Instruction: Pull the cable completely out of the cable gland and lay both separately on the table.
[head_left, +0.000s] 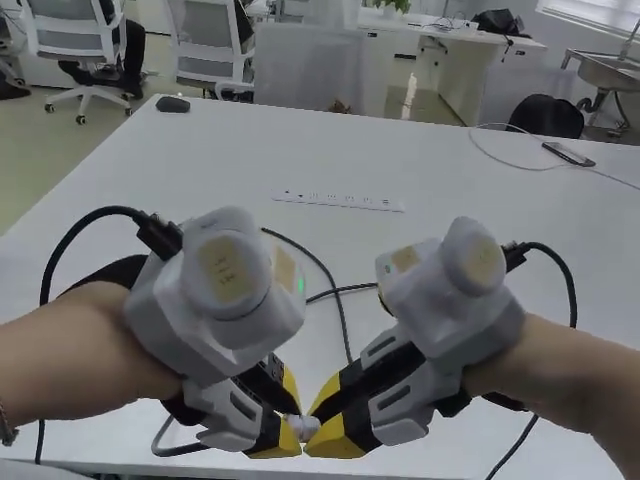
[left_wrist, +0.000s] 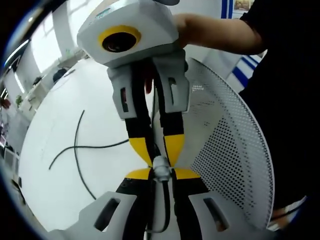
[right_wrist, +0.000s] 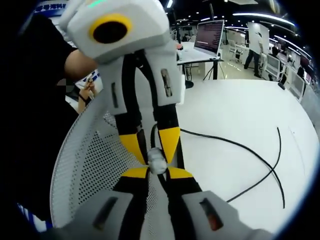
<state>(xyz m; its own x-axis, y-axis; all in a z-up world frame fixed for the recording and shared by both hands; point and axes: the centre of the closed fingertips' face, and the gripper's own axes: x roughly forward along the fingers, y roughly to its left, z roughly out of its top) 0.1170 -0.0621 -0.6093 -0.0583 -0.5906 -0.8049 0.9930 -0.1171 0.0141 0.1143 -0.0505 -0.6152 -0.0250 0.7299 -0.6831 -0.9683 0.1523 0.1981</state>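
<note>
Low at the table's near edge, my two grippers meet tip to tip. Between the yellow tips sits a small white-grey cable gland (head_left: 303, 427) (left_wrist: 161, 166) (right_wrist: 156, 161). A pale grey cable (left_wrist: 160, 210) runs back from the gland between the jaws of my left gripper (head_left: 284, 436) (left_wrist: 161, 174), which is shut on it just behind the gland. My right gripper (head_left: 331, 432) (right_wrist: 157, 173) comes from the opposite side and is shut on the gland. Both loads are held above the table (head_left: 420, 170).
Thin black cables (head_left: 331, 290) cross the white table beyond the grippers. Further back lie a white power strip (head_left: 340, 200), a mouse (head_left: 172, 104) and a phone (head_left: 568, 153). A white mesh chair back (left_wrist: 235, 150) (right_wrist: 85, 160) stands close below the grippers.
</note>
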